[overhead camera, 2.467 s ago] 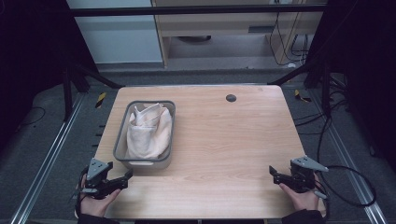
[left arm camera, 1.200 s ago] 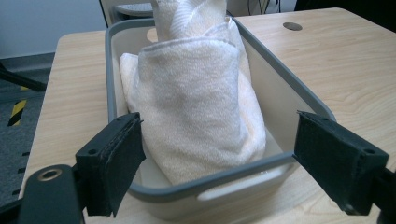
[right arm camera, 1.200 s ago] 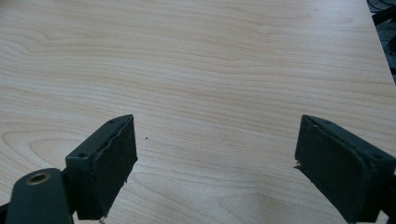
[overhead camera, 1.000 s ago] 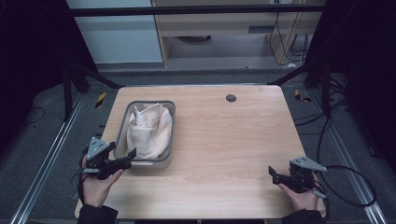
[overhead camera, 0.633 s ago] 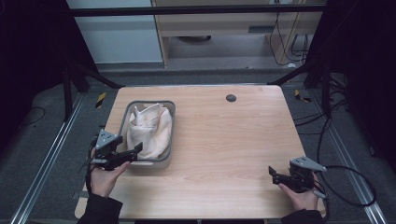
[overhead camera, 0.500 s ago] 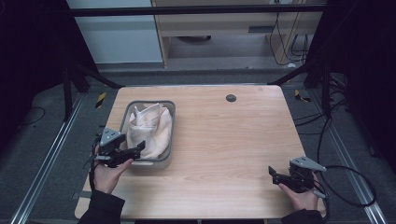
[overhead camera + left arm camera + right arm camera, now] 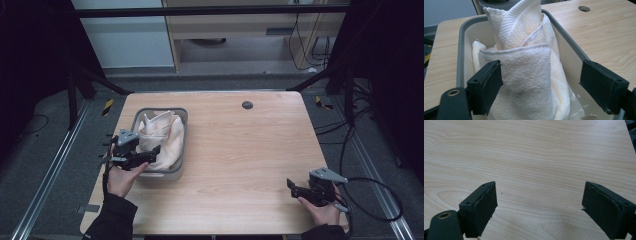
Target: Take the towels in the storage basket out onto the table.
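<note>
Left gripper (image 7: 150, 152) over near end of grey bin (image 7: 184, 116), jaws spread wide either side of the white towel (image 7: 524, 75); one pad just beside the cloth, nothing pinched yet. Towel lies bunched in the bin, a fold standing up, so a grab from above looks the likely aim. Bin walls close on both sides may crowd the jaws. Right gripper (image 7: 295, 188) rests low on the wooden surface (image 7: 240, 150), jaws spread, holding nothing, well apart. Small dark hole (image 7: 247, 104) at far edge, out of the way.
</note>
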{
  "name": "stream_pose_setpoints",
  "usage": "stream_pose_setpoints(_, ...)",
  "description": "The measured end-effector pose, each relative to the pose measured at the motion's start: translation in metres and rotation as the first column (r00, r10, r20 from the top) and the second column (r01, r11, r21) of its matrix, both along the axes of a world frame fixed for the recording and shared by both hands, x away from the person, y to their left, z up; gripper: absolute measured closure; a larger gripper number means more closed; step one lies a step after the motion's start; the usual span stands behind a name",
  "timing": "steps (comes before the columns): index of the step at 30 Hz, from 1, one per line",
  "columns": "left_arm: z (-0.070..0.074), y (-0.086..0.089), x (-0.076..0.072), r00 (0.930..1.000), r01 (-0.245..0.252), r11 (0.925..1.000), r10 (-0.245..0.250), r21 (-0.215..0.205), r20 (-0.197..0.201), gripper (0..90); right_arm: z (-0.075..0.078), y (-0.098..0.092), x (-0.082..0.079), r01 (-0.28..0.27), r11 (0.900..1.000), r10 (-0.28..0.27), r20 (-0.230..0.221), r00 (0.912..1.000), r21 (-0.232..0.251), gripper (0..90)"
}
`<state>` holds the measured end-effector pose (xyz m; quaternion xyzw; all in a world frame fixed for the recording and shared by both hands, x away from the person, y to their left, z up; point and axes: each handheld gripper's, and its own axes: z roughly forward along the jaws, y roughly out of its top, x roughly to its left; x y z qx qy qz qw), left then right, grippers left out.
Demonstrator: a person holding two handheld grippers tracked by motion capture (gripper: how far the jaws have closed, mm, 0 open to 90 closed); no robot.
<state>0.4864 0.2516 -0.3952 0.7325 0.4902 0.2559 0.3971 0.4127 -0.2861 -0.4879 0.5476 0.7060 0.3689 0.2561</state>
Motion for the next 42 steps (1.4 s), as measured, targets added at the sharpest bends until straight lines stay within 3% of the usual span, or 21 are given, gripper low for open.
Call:
stream_pose_setpoints(23,-0.01,-0.008,0.031,0.9976,-0.037,0.9957,0.042,0.084,-0.056,14.7,-0.001,0.001,0.002,-0.002,1.0,0.002,-0.013,0.9999,-0.003,11.9)
stream_pose_setpoints(42,-0.02,-0.008,0.051,0.9917,-0.062,0.9935,0.072,0.095,-0.106,15.3,-0.003,0.001,0.004,-0.014,1.0,0.014,-0.037,0.9992,-0.004,10.0)
